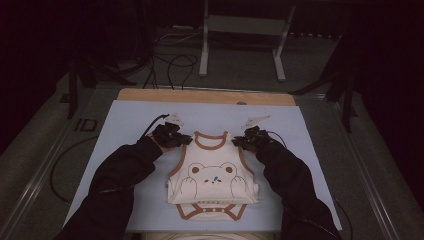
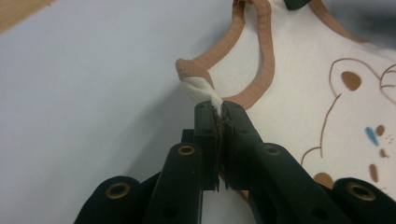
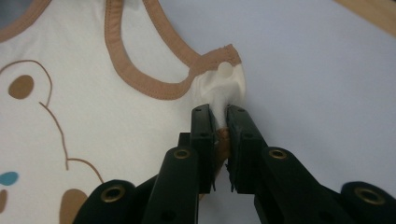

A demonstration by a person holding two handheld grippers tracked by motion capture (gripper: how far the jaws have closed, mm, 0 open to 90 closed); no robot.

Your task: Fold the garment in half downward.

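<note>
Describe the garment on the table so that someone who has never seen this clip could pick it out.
On the pale blue mat lies a cream sleeveless baby bodysuit. Brown trim and a bear face drawing mark it, and the left gripper and right gripper each pinch a shoulder strap.

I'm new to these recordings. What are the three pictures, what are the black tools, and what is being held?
No robot here: a person in dark sleeves holds a handheld gripper in each hand. The high view looks down on the table; the other two come from cameras riding on each gripper. On the pale blue mat lies a cream baby bodysuit with brown trim and a bear print. The left gripper is shut on one shoulder strap, the right gripper on the other strap.
</note>
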